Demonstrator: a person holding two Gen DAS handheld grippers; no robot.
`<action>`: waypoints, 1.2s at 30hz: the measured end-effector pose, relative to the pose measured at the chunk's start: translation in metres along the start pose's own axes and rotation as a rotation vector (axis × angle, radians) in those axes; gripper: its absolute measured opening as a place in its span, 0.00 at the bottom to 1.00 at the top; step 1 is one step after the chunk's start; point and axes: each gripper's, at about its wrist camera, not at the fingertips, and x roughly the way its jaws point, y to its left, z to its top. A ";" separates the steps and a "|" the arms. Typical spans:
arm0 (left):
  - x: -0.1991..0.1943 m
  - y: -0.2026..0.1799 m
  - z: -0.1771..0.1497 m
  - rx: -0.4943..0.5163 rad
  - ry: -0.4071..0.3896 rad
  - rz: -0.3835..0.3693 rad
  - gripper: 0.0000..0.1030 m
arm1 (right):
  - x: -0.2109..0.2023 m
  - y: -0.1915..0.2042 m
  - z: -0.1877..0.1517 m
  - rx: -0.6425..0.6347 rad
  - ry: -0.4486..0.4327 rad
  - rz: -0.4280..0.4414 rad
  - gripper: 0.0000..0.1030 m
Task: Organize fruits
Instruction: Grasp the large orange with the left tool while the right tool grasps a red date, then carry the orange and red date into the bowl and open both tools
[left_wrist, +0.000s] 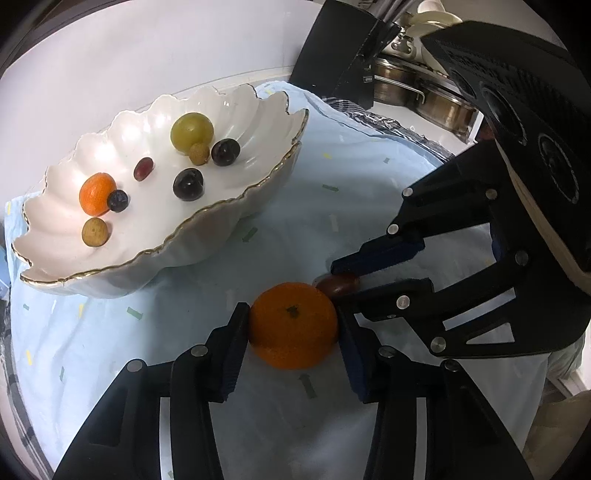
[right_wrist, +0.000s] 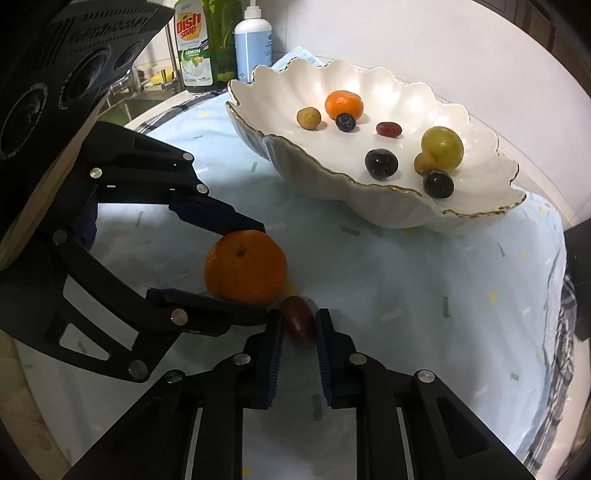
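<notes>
Left wrist view: I had the left gripper (left_wrist: 293, 325) clamped on the mandarin (left_wrist: 293, 325); just right of it, the right gripper (right_wrist: 298, 325) pinched the red grape (right_wrist: 298, 320) on the cloth (left_wrist: 184, 350), scalloped bowl (left_wrist: 229, 236) ahead.

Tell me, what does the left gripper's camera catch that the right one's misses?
Only the left view shows steel pots behind the table. Only the right view shows a dish soap bottle and a white pump bottle. Both show the scalloped bowl of fruit, the left gripper closed on the orange, and the right gripper closed on the red grape.
</notes>
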 end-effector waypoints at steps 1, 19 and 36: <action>0.000 0.000 0.000 -0.005 -0.001 0.001 0.45 | 0.000 0.001 0.000 0.001 -0.003 -0.002 0.18; -0.023 0.000 -0.011 -0.140 -0.037 0.103 0.44 | -0.018 0.001 -0.012 0.121 -0.078 -0.053 0.17; -0.085 -0.015 -0.017 -0.251 -0.172 0.191 0.44 | -0.088 0.015 -0.021 0.225 -0.226 -0.170 0.17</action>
